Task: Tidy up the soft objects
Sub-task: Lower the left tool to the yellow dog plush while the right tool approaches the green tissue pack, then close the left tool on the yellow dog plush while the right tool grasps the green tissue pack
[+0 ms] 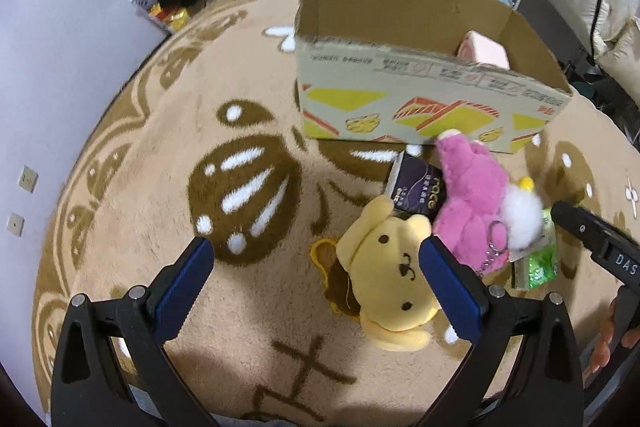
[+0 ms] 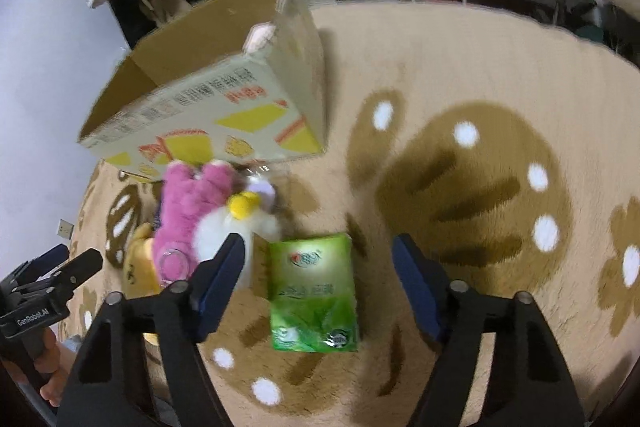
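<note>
You're hovering both grippers over the rug [image 1: 140,187] w/ nothing held. Your right gripper [image 2: 320,283] is standing wide open, and the green tissue pack [image 2: 312,291] is lying between its fingers, nearer the left one, untouched by either, w/ a clear gap on the right. The pack's long axis is running 12-to-6 in the right wrist view, printed face up, so the fingers are lining up across its short width; I'd judge the right hand the nearer one for it. Your left gripper [image 1: 316,267] is also gaping wide, over bare rug; the yellow dog plush [image 1: 384,275] is lying at its 3 o'clock side, partly behind the right finger, face up, w/ its crown toward 10 and its length running roughly 11-to-5. The pink plush [image 1: 468,195] is sprawling just beyond, at 1 o'clock, touching the dark tissue pack [image 1: 416,187] and the white fluffy toy [image 1: 520,215]. The open cardboard box [image 1: 400,107] is sitting at 12, w/ sth. pink already showing inside.
</note>
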Motion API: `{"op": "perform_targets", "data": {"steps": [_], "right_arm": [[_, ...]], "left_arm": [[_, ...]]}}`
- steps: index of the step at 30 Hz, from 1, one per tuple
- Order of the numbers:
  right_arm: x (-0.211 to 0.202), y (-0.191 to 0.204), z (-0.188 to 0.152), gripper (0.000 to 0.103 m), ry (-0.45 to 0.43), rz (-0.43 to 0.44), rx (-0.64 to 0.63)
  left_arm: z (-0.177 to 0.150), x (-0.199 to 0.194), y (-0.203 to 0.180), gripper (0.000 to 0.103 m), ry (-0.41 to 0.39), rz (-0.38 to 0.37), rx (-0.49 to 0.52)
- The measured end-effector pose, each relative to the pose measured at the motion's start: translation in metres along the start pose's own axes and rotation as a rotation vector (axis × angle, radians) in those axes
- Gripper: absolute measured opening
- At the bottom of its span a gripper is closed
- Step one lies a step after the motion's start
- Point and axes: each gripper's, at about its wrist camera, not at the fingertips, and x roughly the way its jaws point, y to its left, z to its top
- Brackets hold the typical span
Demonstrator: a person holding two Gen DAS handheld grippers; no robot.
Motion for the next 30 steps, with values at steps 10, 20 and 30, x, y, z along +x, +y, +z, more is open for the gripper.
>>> {"op": "perform_targets", "data": {"steps": [10, 20, 30], "right_arm": [[0.025, -0.008, -0.008, 0.071, 0.109, 0.01, 0.028], [0.032, 0.001, -0.011, 0.071, 0.129, 0.011, 0.008], [0.045, 0.011, -0.011, 0.072, 0.142, 0.003, 0.005]], "left_arm": [[0.002, 0.029, 0.004, 0.101, 0.095, 0.002, -0.07], [-0.001, 0.041, -0.015, 0.101, 0.14, 0.008, -0.015], [-0.004, 0.05, -0.035, 0.101, 0.189, -0.008, 0.034]]}}
